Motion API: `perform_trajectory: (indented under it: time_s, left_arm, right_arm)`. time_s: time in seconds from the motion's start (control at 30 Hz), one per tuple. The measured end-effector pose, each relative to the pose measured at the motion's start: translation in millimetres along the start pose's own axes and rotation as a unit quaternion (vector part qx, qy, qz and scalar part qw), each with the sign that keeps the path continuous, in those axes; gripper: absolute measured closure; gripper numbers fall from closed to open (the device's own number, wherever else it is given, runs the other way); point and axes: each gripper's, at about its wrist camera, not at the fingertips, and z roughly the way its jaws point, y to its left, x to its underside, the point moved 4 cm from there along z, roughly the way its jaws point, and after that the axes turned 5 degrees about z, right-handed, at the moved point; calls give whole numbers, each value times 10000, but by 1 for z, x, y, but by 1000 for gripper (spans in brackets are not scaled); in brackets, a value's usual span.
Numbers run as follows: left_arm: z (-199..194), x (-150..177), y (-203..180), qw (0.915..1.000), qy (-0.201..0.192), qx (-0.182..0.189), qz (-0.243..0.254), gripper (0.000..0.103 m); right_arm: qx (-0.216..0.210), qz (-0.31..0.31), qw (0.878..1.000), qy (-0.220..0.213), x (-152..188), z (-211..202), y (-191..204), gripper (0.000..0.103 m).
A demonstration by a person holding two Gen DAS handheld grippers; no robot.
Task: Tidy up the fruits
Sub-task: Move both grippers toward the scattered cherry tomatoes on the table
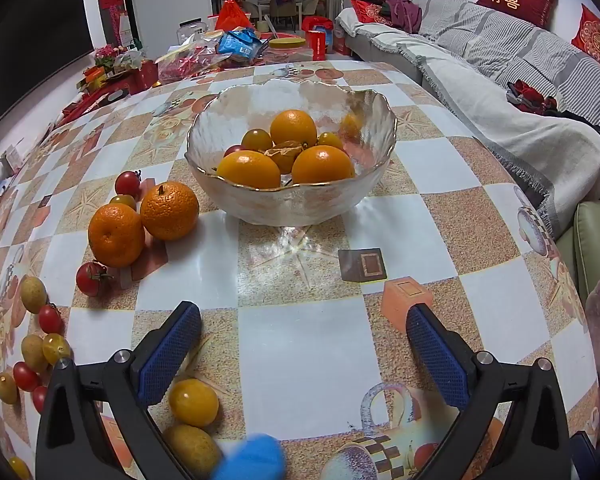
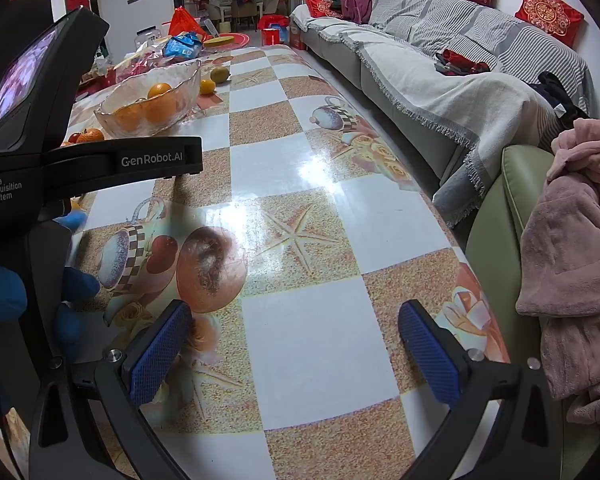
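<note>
A glass bowl (image 1: 292, 200) with a gold rim stands mid-table and holds oranges (image 1: 293, 127) and small yellow and red tomatoes. Left of it lie two mandarins (image 1: 169, 210), red cherry tomatoes (image 1: 127, 183) and several small yellow fruits (image 1: 33, 294). My left gripper (image 1: 303, 338) is open and empty, in front of the bowl; a yellow fruit (image 1: 193, 402) lies by its left finger. My right gripper (image 2: 296, 340) is open and empty above bare tablecloth. The bowl also shows in the right wrist view (image 2: 152, 118), far left.
Past the bowl in the right wrist view lie two more small fruits (image 2: 207, 86). The table's far end holds bags and boxes (image 1: 236, 46). A covered sofa (image 2: 440, 80) runs along the right edge. A pink garment (image 2: 572, 272) lies on a green seat. The left gripper's body (image 2: 80, 160) fills the right view's left side.
</note>
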Motion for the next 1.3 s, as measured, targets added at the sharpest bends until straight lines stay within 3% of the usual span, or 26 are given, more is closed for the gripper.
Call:
perform_trajectory:
  time_s: [0.1,0.17,0.3,0.43,0.53,0.63,0.73,0.87,1.03,1.3]
  left_arm:
    - [0,-1,0,9998,141,86,102,0]
    - [-5,-2,2,9986,417,138,283,0]
    - [-54,-13,21,9986,117,209,472,0]
    - [-111,-3,78,9986,114,463,236,0]
    - [-135,20,121,9972,571,436,194,0]
    - [-151,57,162,9932,1132,16,284,0]
    - [-155,96,195,9854,1679,-156,214,0]
    - [-162,124,218,9804,1921,-306,305,0]
    - [-157,129,227,9766,2105,-333,301,0]
    - [-140,128,235,9735,2268,-282,61,0]
  right_arm:
    - [15,-16,10000,-3,-1,0,0,0]
    - [22,-119,9993,342,-4,2,2,0]
    - [-3,-384,9907,1302,-7,5,3,0]
    - [-296,-65,9865,1609,0,-24,1,0]
    - [-458,117,9822,1820,12,-48,9,0]
    - [-510,142,9759,2117,22,-64,29,0]
    - [-538,88,9671,2485,38,-69,51,0]
    - [-518,-18,9617,2692,53,-76,74,0]
    - [-542,-175,9549,2913,53,-76,105,0]
    - [-536,-302,9539,2936,32,-68,129,0]
